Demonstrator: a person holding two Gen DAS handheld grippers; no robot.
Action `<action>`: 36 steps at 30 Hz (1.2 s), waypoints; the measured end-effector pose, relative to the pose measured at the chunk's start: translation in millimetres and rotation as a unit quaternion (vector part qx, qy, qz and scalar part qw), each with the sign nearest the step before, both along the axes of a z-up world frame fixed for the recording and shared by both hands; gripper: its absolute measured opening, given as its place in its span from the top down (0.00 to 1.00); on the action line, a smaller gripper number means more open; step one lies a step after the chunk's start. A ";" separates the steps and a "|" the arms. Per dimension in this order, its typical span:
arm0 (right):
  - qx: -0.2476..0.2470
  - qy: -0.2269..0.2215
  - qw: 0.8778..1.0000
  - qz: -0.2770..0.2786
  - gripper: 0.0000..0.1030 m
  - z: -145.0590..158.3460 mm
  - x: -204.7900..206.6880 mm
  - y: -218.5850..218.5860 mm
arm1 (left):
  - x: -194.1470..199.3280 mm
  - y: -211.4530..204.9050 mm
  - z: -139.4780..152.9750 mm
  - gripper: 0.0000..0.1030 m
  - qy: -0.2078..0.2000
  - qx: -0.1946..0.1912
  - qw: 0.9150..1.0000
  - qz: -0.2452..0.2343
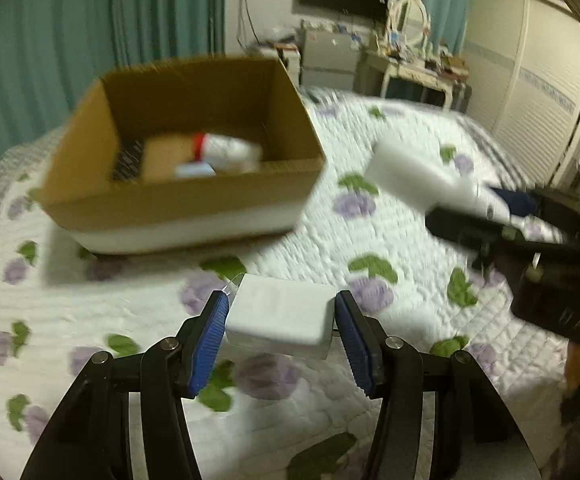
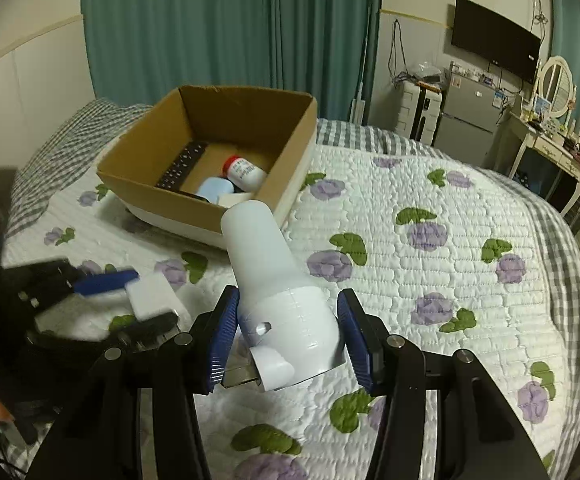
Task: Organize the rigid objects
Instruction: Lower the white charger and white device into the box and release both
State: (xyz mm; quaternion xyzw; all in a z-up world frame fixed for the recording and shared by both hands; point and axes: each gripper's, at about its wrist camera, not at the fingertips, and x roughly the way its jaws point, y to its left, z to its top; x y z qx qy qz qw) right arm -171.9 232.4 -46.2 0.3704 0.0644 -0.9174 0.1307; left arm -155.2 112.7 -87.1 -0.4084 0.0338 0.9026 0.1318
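Observation:
My left gripper (image 1: 279, 312) is shut on a flat white rectangular box (image 1: 279, 320) and holds it above the quilt, short of the cardboard box (image 1: 177, 200). My right gripper (image 2: 287, 330) is shut on a white plastic bottle-shaped object (image 2: 277, 280) that points toward the cardboard box (image 2: 290, 184). The box holds a black remote (image 2: 181, 166), a white bottle with a red cap (image 2: 243, 170) and a light blue item (image 2: 214, 188). The right gripper and its white object (image 1: 414, 178) show at the right of the left wrist view. The left gripper (image 2: 101, 280) shows at the left of the right wrist view.
The bed carries a white quilt with purple flowers (image 2: 410, 240). Teal curtains (image 2: 229, 32) hang behind the box. A small fridge (image 2: 466, 120), a wall television (image 2: 494, 44) and a dressing table with a mirror (image 2: 550, 136) stand beyond the bed.

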 end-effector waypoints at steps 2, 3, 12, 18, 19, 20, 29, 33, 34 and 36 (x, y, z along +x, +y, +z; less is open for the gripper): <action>0.002 0.008 1.000 0.001 0.51 11.4 3.3 -5.9 | 2.7 -9.6 19.6 0.46 0.020 0.000 1.000 0.010; 0.005 0.012 1.000 0.001 0.51 16.1 3.7 -8.3 | 3.0 -13.9 28.8 0.46 0.029 -0.002 0.999 0.014; -0.002 0.070 0.997 0.018 0.51 72.6 -11.7 -39.8 | -15.9 -59.2 91.0 0.46 0.100 -0.017 0.993 0.052; -0.017 0.096 0.995 0.030 0.51 87.9 -49.4 -57.2 | -60.8 -73.9 104.7 0.46 0.120 -0.035 0.990 0.066; -0.020 0.099 0.994 0.030 0.52 88.2 -57.8 -58.8 | -69.3 -74.6 104.3 0.46 0.120 -0.037 0.990 0.066; -0.023 0.100 0.994 0.030 0.52 87.7 -67.0 -60.3 | -80.5 -74.7 101.9 0.46 0.117 -0.040 0.990 0.066; -0.042 0.084 0.995 0.024 0.52 55.2 -124.4 -55.8 | -169.0 -66.4 46.8 0.46 0.072 -0.055 0.994 0.055; -0.048 0.057 0.997 0.019 0.52 30.5 -140.3 -47.2 | -188.2 -65.1 28.2 0.43 0.064 -0.051 0.995 0.062; -0.050 0.053 0.997 0.015 0.52 27.8 -142.8 -43.8 | -190.7 -65.6 26.6 0.43 0.067 -0.047 0.994 0.068; -0.055 0.048 0.997 0.009 0.51 24.4 -145.5 -37.5 | -195.1 -68.8 23.2 0.39 0.060 -0.043 0.994 0.085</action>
